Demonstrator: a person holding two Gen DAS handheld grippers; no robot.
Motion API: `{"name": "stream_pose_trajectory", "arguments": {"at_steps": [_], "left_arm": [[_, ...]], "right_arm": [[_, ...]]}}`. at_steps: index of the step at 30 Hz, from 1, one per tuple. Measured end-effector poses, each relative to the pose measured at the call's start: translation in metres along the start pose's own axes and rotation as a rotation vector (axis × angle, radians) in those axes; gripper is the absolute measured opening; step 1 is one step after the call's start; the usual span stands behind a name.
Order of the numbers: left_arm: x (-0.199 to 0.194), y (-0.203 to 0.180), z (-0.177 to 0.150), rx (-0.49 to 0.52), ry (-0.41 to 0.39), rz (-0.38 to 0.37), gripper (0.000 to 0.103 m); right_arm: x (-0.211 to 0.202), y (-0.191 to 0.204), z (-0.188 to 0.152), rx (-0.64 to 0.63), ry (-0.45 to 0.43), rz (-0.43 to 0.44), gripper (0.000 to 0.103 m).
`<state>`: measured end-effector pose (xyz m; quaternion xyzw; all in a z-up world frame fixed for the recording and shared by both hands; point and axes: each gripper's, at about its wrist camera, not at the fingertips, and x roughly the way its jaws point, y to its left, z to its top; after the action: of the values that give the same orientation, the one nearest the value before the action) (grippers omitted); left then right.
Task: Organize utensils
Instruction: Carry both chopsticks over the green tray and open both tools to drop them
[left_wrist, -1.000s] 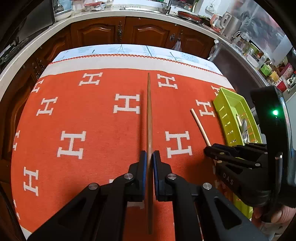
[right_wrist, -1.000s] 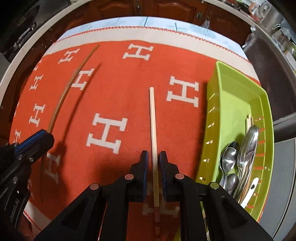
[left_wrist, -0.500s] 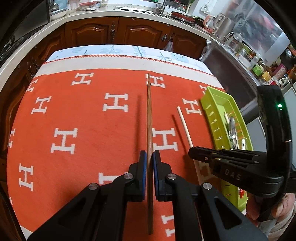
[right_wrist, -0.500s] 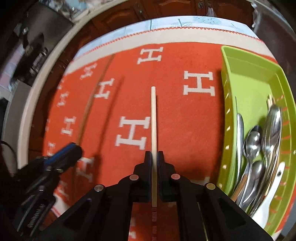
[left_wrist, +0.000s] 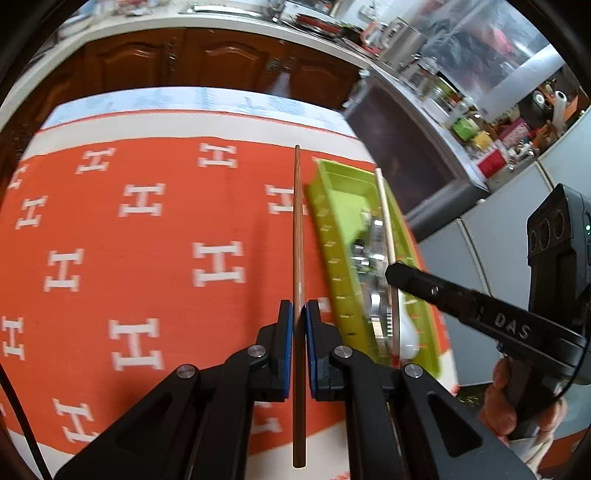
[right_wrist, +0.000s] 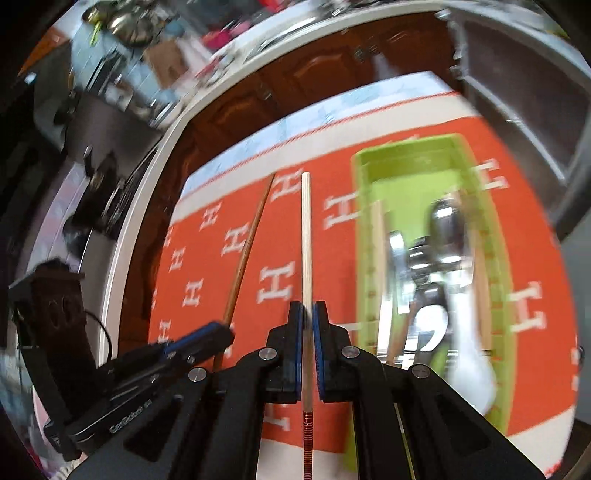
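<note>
My left gripper (left_wrist: 299, 317) is shut on a dark brown chopstick (left_wrist: 298, 229) and holds it above the orange cloth, just left of the green tray (left_wrist: 332, 236). My right gripper (right_wrist: 307, 317) is shut on a pale wooden chopstick (right_wrist: 306, 236) with a red-banded end, held above the cloth left of the green tray (right_wrist: 364, 229). In the left wrist view the pale chopstick (left_wrist: 384, 218) hangs over the tray. The tray holds several metal spoons (right_wrist: 439, 236), a white spoon (right_wrist: 469, 332) and wooden chopsticks. The brown chopstick also shows in the right wrist view (right_wrist: 247, 251).
An orange cloth with white H marks (left_wrist: 147, 258) covers the table. Wooden kitchen cabinets (left_wrist: 207, 62) and a cluttered counter (left_wrist: 461, 122) stand beyond the table's far and right edges. The tray sits near the table's right edge.
Both grippers have lifted their chopsticks off the cloth and swung right toward the green tray. The pale chopstick is now over the tray in the left wrist view.
</note>
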<state>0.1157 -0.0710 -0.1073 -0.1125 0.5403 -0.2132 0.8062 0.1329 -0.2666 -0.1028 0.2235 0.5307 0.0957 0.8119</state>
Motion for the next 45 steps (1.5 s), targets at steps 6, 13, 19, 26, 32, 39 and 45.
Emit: {"name": "stream_pose_trajectory", "arguments": {"at_steps": [6,13,19,26,32,39,45], "left_arm": [[0.018,-0.045,0.011,0.027,0.047,-0.065,0.004],[0.044,-0.074,0.022,0.018,0.084,-0.103,0.005],[0.066,-0.079,0.021,0.02,0.117,-0.078,0.005],[0.063,-0.079,0.017,0.073,0.099,-0.023,0.022],[0.043,-0.071,0.015,0.113,0.056,0.017,0.039],[0.018,-0.066,0.012,0.152,-0.009,0.085,0.067],[0.009,-0.063,0.009,0.161,-0.019,0.092,0.073]], "right_arm": [[-0.043,-0.039,0.005,0.063,-0.104,-0.142,0.005],[-0.05,-0.059,0.018,0.026,-0.12,-0.262,0.005],[-0.014,-0.066,0.033,0.014,-0.068,-0.25,0.006],[0.015,-0.067,0.039,0.017,-0.016,-0.256,0.007],[0.014,-0.065,0.033,0.019,-0.014,-0.239,0.01],[0.004,-0.054,0.021,0.003,-0.023,-0.221,0.013],[-0.003,-0.047,0.009,-0.008,-0.026,-0.216,0.015]]}}
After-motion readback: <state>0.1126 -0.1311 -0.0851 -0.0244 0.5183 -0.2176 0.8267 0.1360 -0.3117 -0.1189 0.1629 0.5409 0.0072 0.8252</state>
